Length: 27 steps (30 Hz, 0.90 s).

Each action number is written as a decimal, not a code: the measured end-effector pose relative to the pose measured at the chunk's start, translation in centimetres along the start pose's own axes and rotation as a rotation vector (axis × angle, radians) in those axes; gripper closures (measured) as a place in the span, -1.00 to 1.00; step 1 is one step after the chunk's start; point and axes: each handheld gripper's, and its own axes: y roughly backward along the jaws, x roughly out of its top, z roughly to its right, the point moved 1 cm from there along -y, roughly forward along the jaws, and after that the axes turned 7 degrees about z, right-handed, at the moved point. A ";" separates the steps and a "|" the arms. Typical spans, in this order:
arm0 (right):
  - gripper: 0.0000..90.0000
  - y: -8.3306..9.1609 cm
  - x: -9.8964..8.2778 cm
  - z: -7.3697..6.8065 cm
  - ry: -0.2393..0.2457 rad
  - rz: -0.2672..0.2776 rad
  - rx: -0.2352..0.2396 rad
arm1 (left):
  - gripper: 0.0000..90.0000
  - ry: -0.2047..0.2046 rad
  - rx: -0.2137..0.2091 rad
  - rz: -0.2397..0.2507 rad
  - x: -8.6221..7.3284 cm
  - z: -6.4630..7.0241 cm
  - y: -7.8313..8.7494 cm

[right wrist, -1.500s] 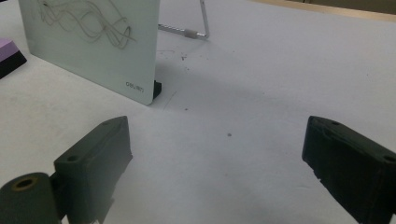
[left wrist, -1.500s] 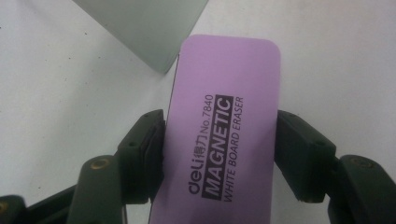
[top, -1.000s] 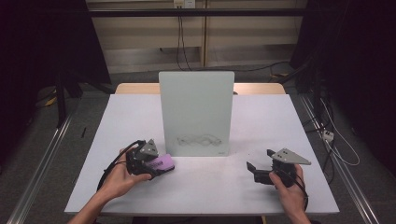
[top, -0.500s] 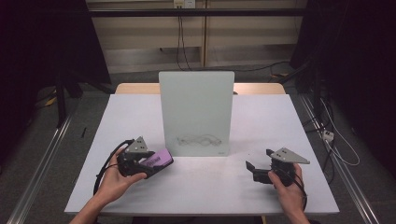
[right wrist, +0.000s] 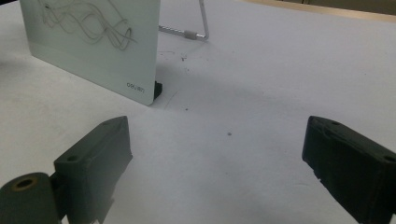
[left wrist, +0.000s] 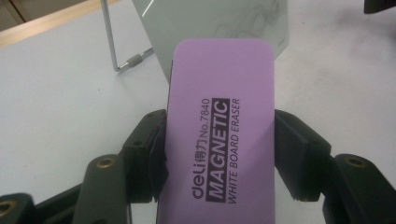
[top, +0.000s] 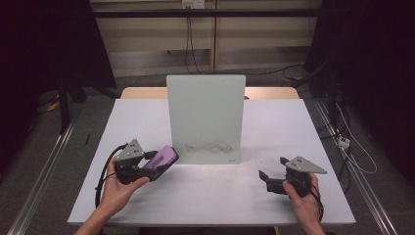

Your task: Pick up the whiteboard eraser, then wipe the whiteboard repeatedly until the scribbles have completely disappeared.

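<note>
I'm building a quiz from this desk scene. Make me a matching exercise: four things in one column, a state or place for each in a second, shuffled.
1. purple eraser
2. whiteboard
3. right gripper
4. left gripper

A. stands upright at mid-table with scribbles low on its face
B. open, with nothing between its fingers
C. clamped between two black fingers
D. shut on a thing, just left of the board

Pairs: 1-C, 2-A, 3-B, 4-D
</note>
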 end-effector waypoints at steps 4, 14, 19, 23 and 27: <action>-0.82 0.0 0.0 0.0 -0.002 -0.002 -0.001 | -0.11 0.001 0.006 0.060 0.2 0.0 0.4; -0.82 -0.1 0.0 0.0 0.001 -0.004 0.002 | -0.11 0.013 0.011 0.096 0.6 0.0 0.5; -0.82 -0.3 0.1 0.1 -0.005 -0.004 -0.001 | -0.11 -0.015 0.005 0.096 1.4 0.3 -0.2; -0.82 -0.5 0.1 0.0 -0.003 -0.008 0.000 | -0.11 -0.020 0.006 0.099 1.8 0.5 -0.6; -0.82 -0.5 0.1 -0.2 0.006 -0.007 0.006 | -0.11 -0.058 0.011 0.093 2.7 0.9 -1.2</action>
